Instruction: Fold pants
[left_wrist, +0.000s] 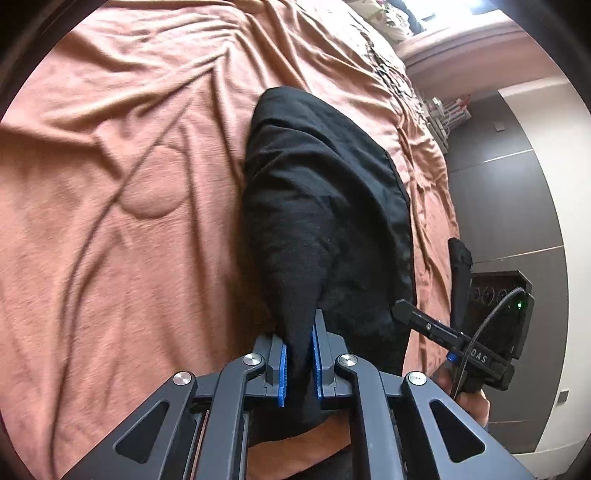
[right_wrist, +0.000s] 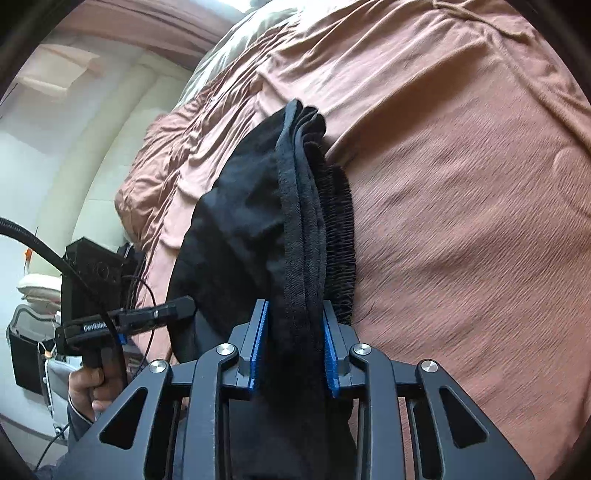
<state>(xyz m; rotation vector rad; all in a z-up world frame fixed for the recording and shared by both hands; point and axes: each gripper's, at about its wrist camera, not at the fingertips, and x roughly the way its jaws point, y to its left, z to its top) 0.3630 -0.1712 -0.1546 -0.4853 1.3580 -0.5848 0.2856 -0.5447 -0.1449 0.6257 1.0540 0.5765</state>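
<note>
In the left wrist view, the near end of the black, soft, matte fabric pants (left_wrist: 325, 206) is disappearing between the blue ribbed pads of the left gripper (left_wrist: 298, 363), so the pinched edge itself is hidden; the two dark metal fingers are pressing together on a narrow bunch of that cloth. Beyond the pads the pants are bulging up in a rounded, folded heap and lying on the wrinkled salmon-pink bedspread (left_wrist: 122, 229), whose faint curved stitched lines are blurring toward the frame edge. At the right, the other black handheld gripper (left_wrist: 410, 314) is showing only in part, its fingertip touching the dark cloth and its handle half covered by a bare hand (left_wrist: 467, 400) cut off by the linkage; whether it is gripping anything is impossible to tell from this side. In the right wrist view, the right gripper (right_wrist: 295, 350) is clamping its blue ribbed pads on a thick stack of hemmed black layers, with a gathered, ribbed elastic band sitting just to the right of the stack. The lower part of the pants is vanishing under the gripper body. The cloth is rising away from the pads and draping over the same pink bedspread (right_wrist: 472, 221), which is streaked with blur at the right. At the left, the left gripper (right_wrist: 177, 308) is appearing side-on, its tip meeting the black fabric, held by a hand (right_wrist: 90, 387) partly hidden behind the frame.
</note>
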